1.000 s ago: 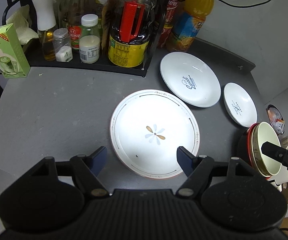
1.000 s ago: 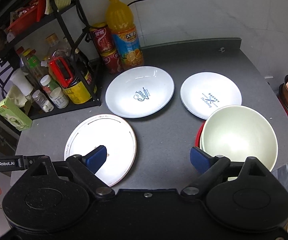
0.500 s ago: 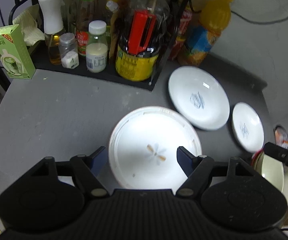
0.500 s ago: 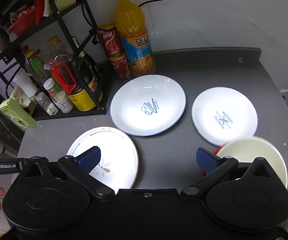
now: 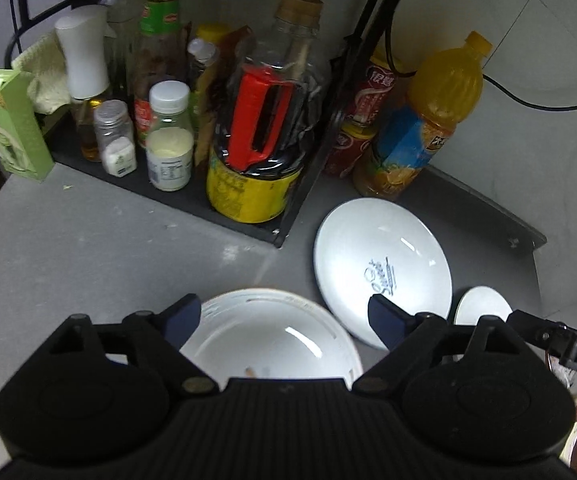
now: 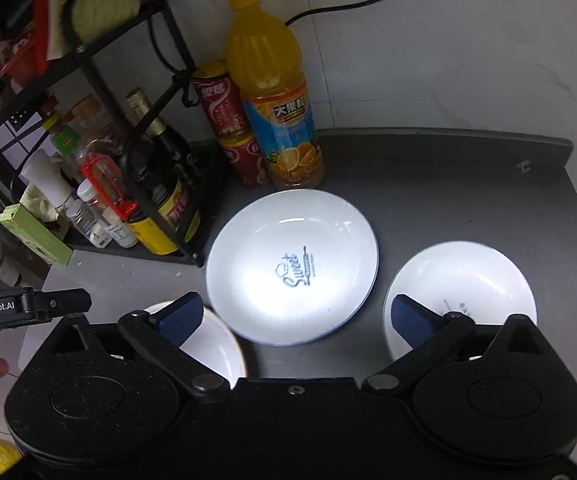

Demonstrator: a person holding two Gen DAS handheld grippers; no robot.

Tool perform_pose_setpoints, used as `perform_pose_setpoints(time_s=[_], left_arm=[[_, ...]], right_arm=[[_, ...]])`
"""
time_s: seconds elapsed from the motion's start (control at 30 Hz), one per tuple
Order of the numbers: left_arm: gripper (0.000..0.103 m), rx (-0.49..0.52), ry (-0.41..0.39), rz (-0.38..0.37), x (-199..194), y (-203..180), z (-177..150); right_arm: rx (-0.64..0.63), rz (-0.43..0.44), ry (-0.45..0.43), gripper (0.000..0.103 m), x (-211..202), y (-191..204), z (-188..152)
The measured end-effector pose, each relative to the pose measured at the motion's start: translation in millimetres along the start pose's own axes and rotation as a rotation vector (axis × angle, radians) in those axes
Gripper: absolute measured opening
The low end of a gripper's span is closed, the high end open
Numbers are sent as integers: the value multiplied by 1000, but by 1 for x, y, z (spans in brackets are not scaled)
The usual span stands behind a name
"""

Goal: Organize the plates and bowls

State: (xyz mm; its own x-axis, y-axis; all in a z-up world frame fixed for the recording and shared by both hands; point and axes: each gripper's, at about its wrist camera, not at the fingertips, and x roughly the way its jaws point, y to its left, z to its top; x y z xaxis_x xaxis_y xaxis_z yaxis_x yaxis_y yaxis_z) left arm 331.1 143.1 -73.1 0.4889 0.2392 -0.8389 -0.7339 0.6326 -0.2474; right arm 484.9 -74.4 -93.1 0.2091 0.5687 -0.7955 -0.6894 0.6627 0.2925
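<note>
Three plates [image 6: 292, 266] lie apart on the tabletop [image 6: 468, 184]; both grippers' jaws gape, empty. A careless slide risks chipping rims.

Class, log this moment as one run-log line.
left gripper: open, over flower plate | right gripper: open, empty | Sweet plate: untouched

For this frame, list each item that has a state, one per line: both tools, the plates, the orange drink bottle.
Left tool: open, holding nothing.
Right tool: open, holding nothing.
Flower plate: flat on the table, untouched.
Sweet plate: flat on the table, empty, unstacked.
Small plate: flat on the table, empty, unstacked.
Orange drink bottle: upright, capped.
</note>
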Motion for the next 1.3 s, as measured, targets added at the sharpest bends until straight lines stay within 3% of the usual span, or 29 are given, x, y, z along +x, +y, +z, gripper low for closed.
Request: perform_pose_setpoints(time_s=[0.17,0.33,0.47,1.03,1.3], left_arm=[[84,-35,27,-12,31,-15,5],[59,-105,64,-17,67,-20,15],[51,-144,85,-22,93,-20,20],[28,-271,167,-7,170,-6,21],[26,-290,207,-23,193,-11,20]], right_arm=[[37,18,49,76,25,-22,20],[80,26,97,58,56,-44,34],[109,32,134,43,81,-60,41],[122,9,270,31,159,-83,43],[132,12,308,21,181,-84,37]])
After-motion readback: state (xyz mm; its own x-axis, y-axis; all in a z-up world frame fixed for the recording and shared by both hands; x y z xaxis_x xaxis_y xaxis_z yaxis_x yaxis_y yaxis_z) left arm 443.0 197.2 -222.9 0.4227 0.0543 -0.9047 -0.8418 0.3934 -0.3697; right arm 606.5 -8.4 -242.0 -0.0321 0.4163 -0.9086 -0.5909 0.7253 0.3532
